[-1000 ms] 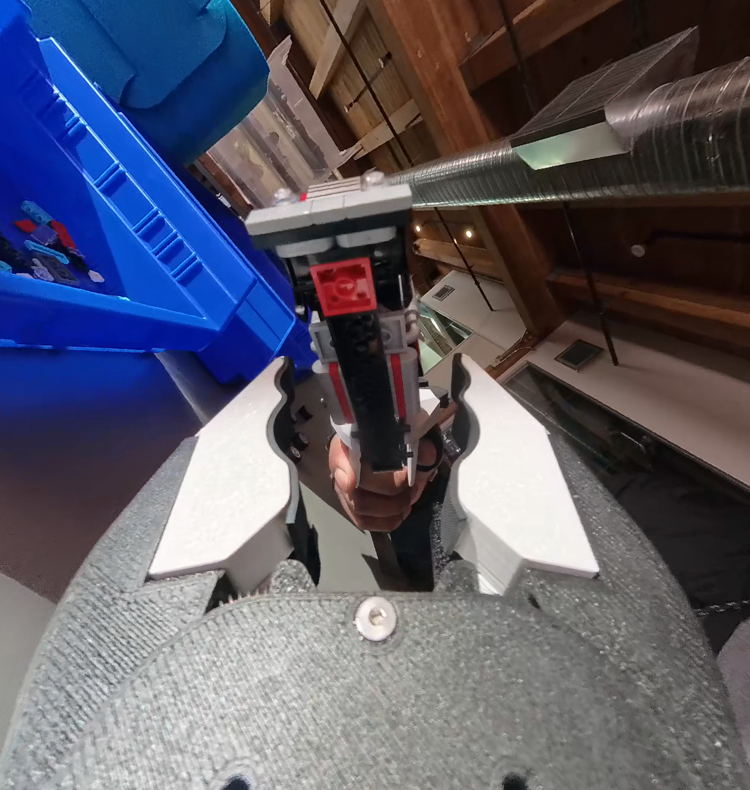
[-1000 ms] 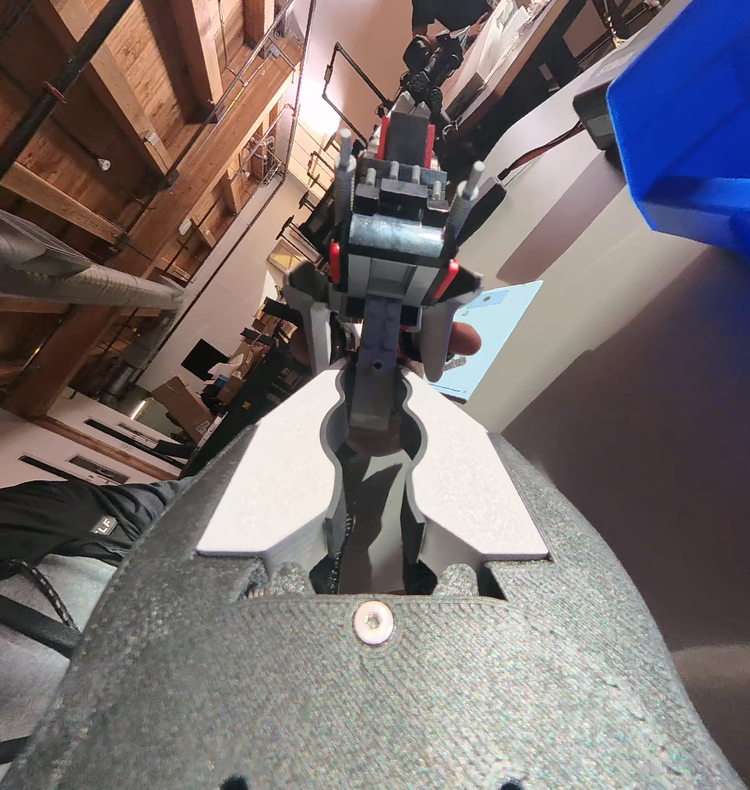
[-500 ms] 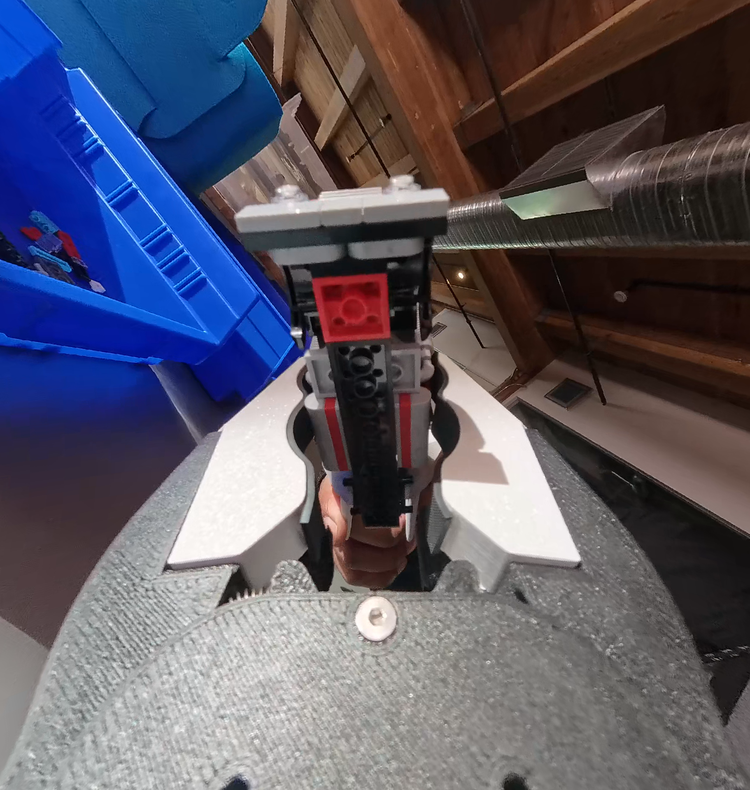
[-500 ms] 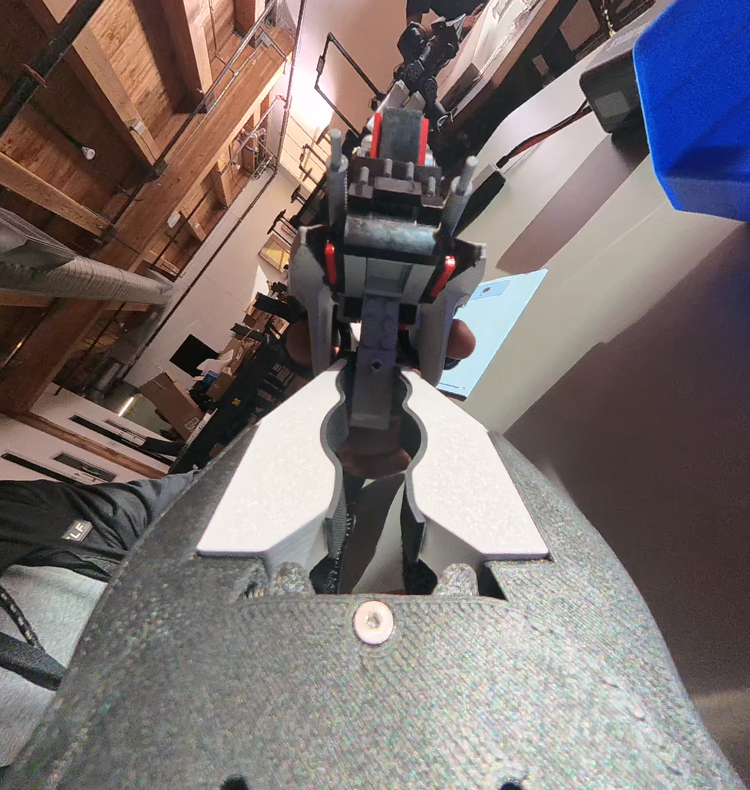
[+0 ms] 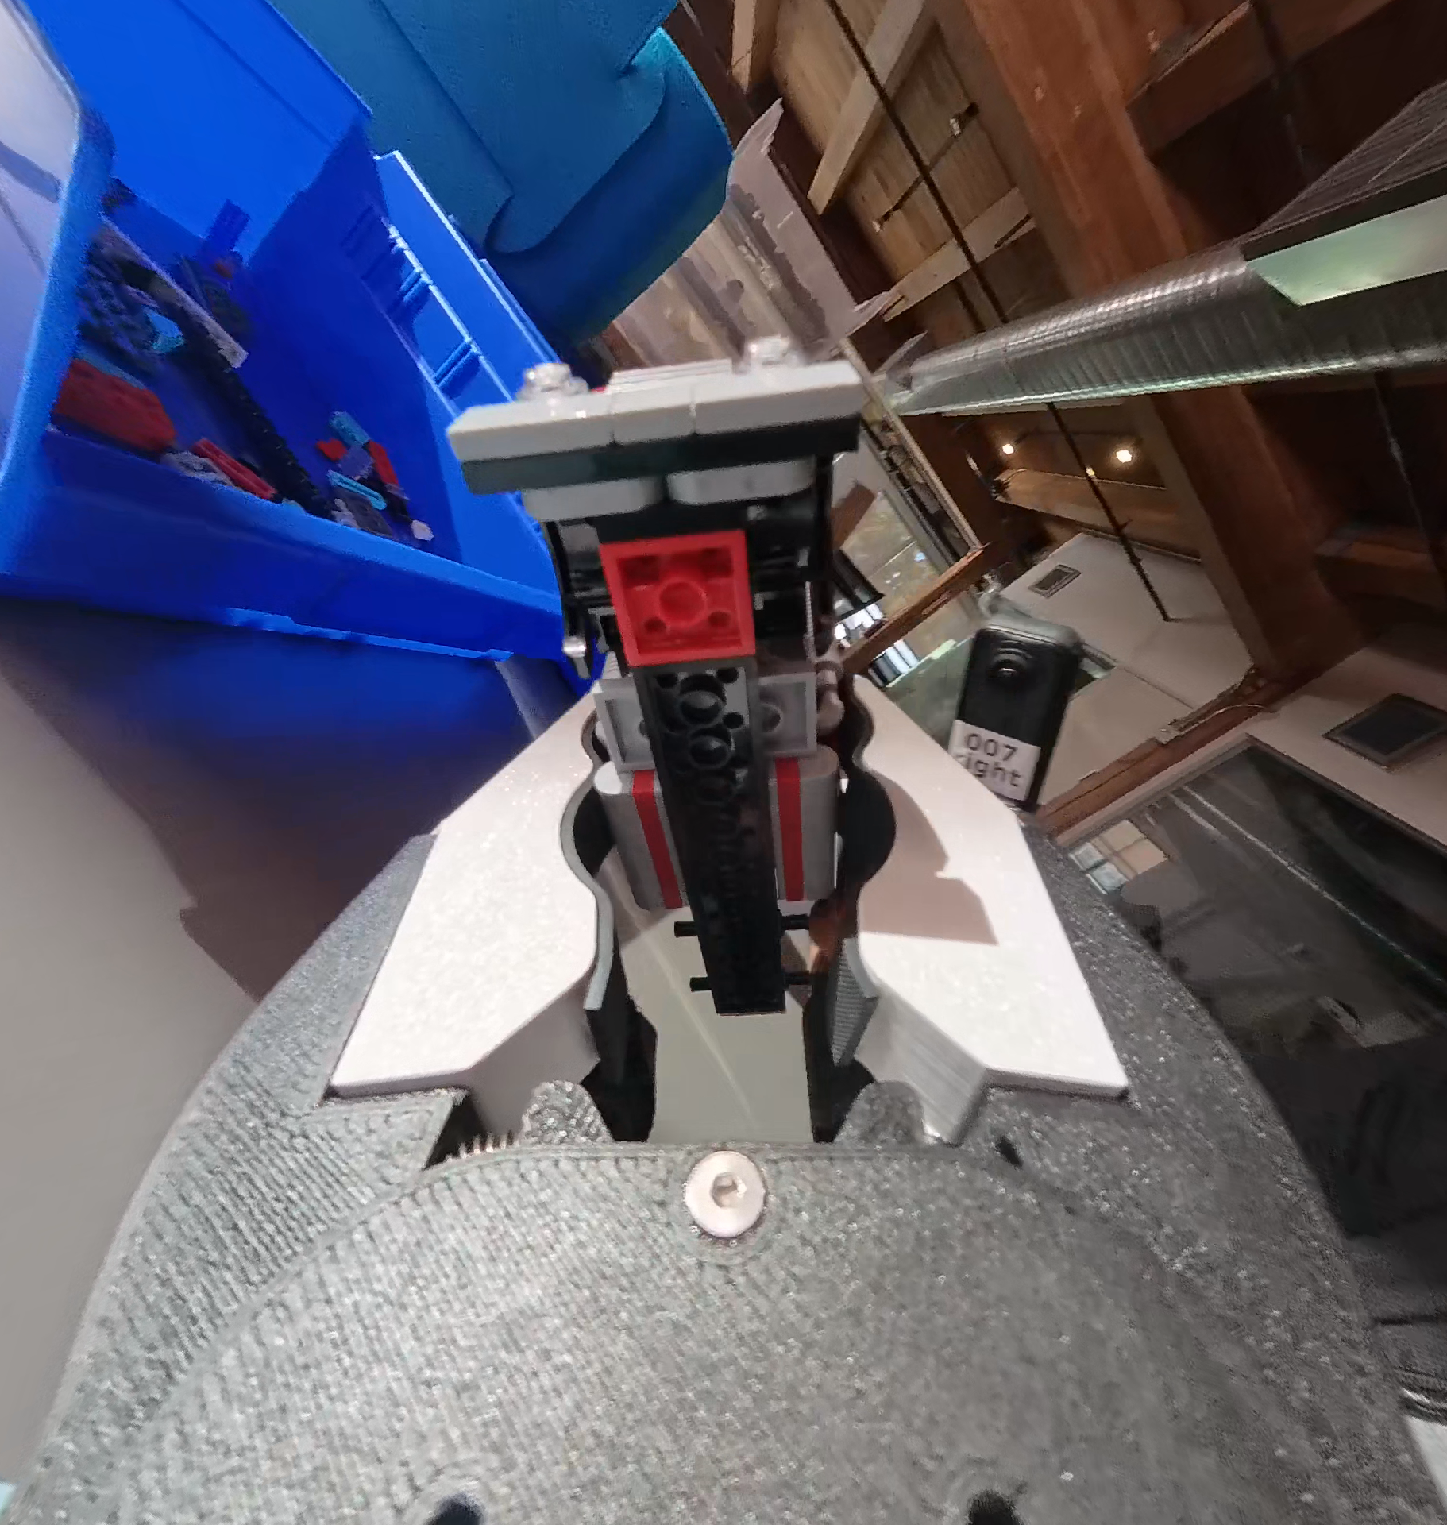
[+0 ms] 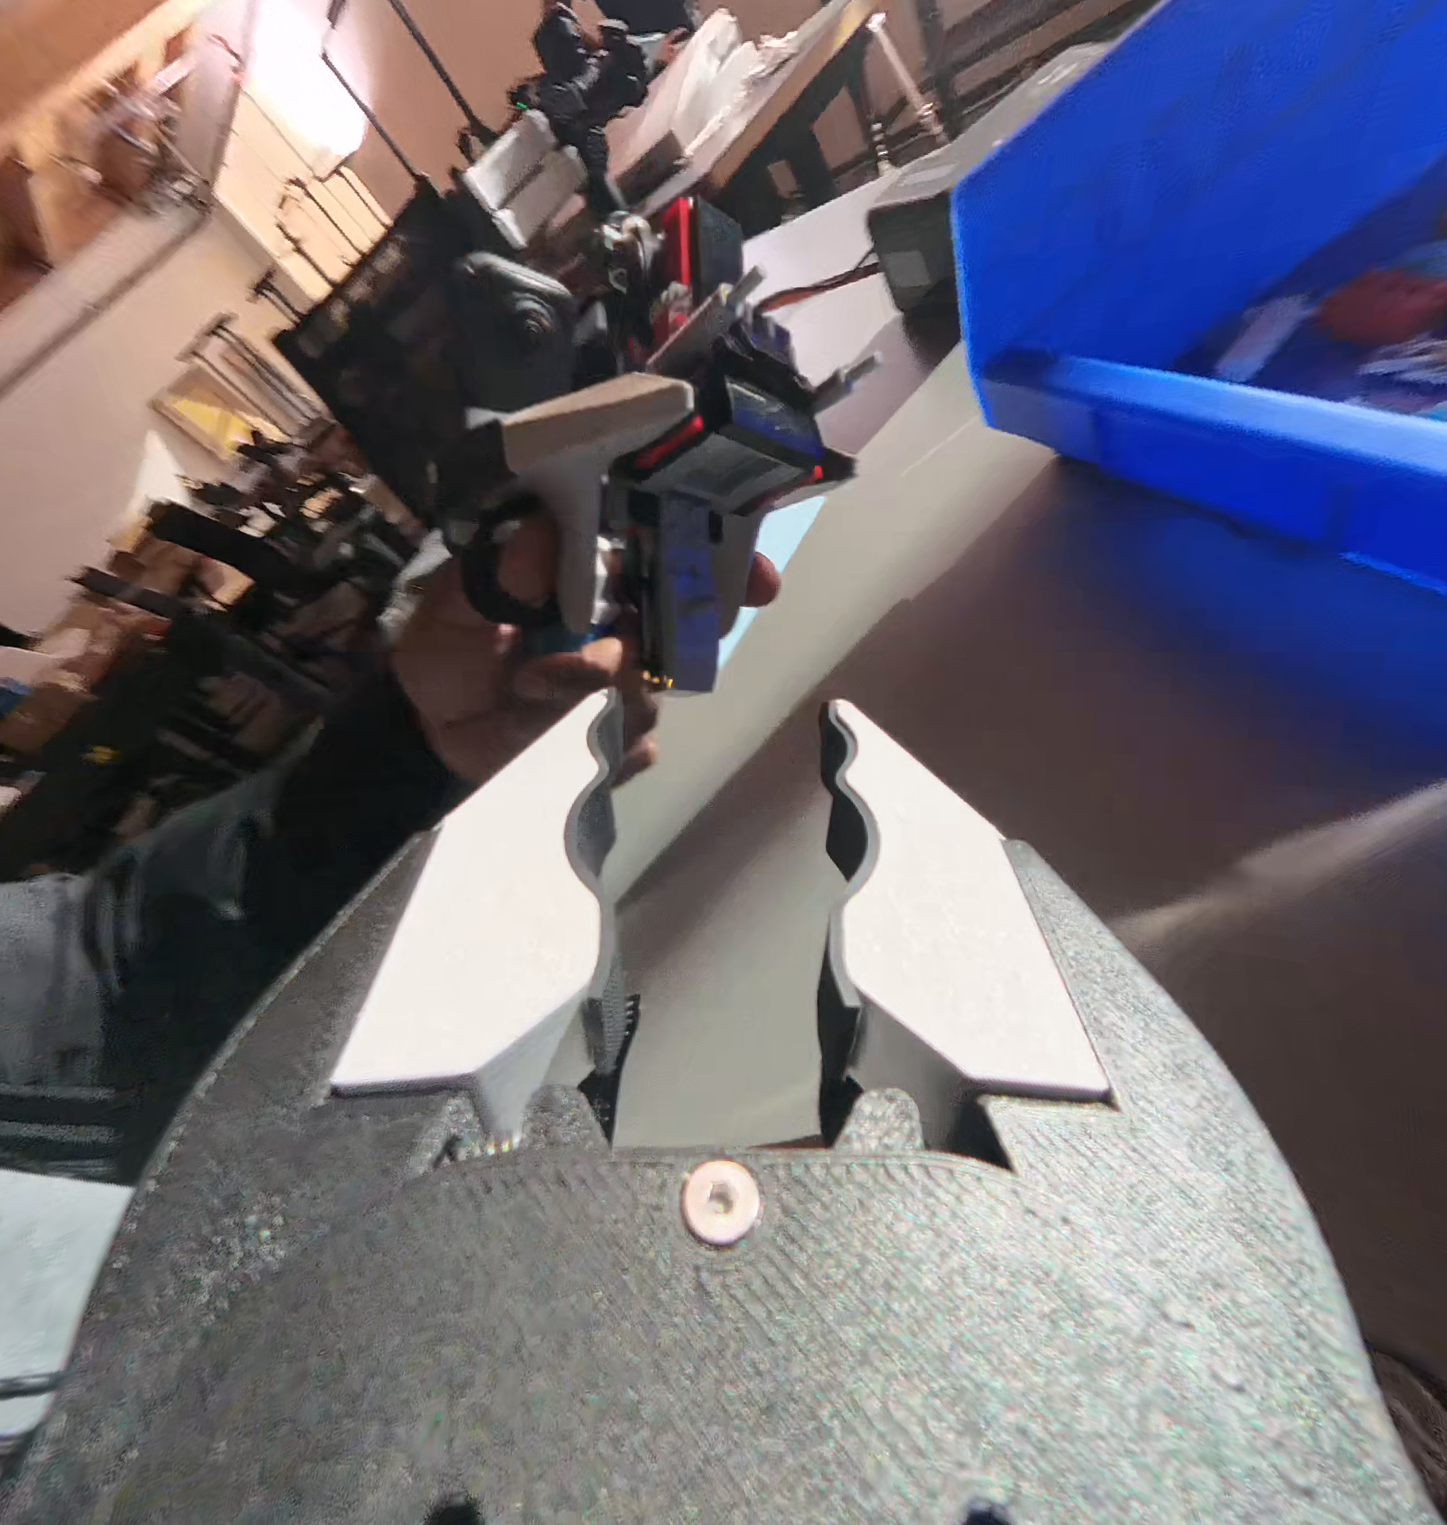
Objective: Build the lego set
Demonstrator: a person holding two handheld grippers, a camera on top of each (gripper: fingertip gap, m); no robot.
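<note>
The lego model is a grey, black and red build with a red square plate and a long black beam on the side facing me. My left gripper is shut on its grey, red-striped middle and holds it in the air. In the right wrist view the model is blurred, a little beyond my right gripper, which is open and empty. The left gripper's white fingers straddle the model there, with a hand behind them.
A blue bin with several loose lego pieces stands to the left; it also shows in the right wrist view at the upper right. The right gripper's black camera is just beyond the model. A dark tabletop lies below. The left gripper's tips are roughly 6 cm from the right gripper's.
My left gripper has closed on the model. My right gripper has opened, let go of the model and drawn back from it. Both views have swung toward the bin.
</note>
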